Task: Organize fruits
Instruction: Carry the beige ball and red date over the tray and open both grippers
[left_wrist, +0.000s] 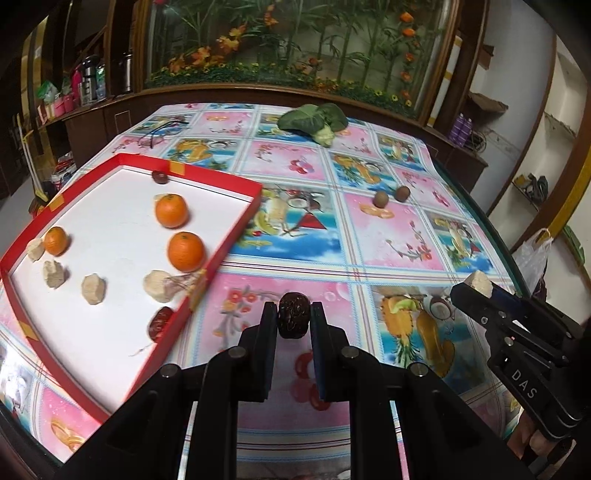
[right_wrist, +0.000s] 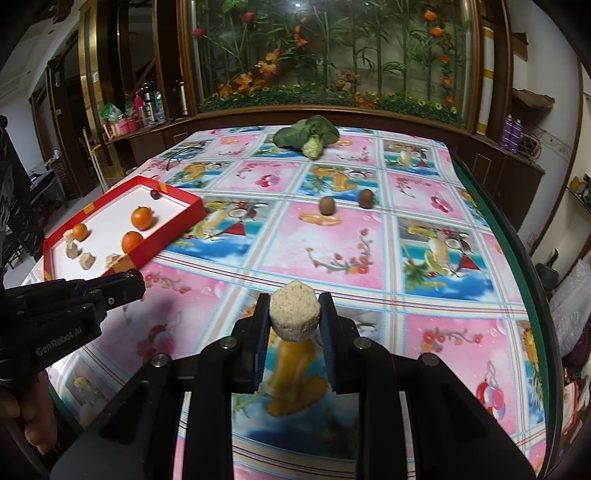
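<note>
Cloth (right_wrist: 332, 258) patterned in pink and blue squares lies bare just ahead of both grippers. The left gripper (left_wrist: 294, 314) is clamped on a dark date (left_wrist: 293, 314), held above the cloth just right of the near corner of the red tray (left_wrist: 218, 254). The right gripper (right_wrist: 294, 313) is closed on a pale beige chunk (right_wrist: 294, 314) over the middle of the table, well apart from the tray. The tray's low wall stands between the date and the white floor, where three oranges (left_wrist: 185, 251), several beige chunks (left_wrist: 93, 289) and two dates (left_wrist: 159, 323) lie spread out with open white patches between them. Farther on, two small brown fruits (right_wrist: 327, 205) sit close together on the cloth, open cloth all round them. At the far edge lies a leafy green vegetable (right_wrist: 306, 134), and a thin dark cord (left_wrist: 162, 129) lies at the far left corner. On the right the table's green rim (right_wrist: 532, 280) curves away. Behind stand dark wooden cabinets (right_wrist: 491, 162) and a glass case of artificial flowers (right_wrist: 325, 55).
</note>
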